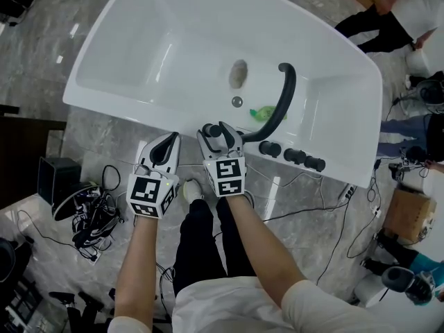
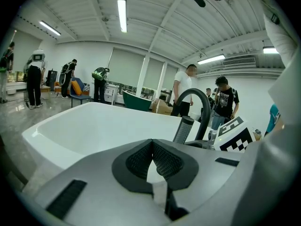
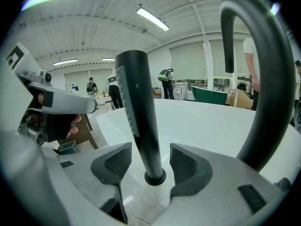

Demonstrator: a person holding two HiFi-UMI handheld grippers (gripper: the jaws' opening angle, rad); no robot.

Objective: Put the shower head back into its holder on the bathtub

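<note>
Right tongs (image 3: 151,163) wide astride upright shower head (image 3: 136,102); left tongs (image 2: 153,157) together; spout (image 3: 277,79) beside.

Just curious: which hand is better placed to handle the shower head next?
Right, probably: the right gripper has open jaws flanking the shower head in its holder; the left gripper is shut, farther away.

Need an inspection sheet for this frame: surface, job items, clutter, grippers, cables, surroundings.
Surface: white bathtub on a grey stone floor.
Job's things: black shower head stands upright in its holder on the rim, beside the arched faucet.
Clutter: green item in the tub, type unclear.
Grippers: right gripper open, pads either side of the shower head, clear of it; left gripper shut, empty.
Cables: tangled cable bundle on the floor.
Surroundings: people beyond the tub.
</note>
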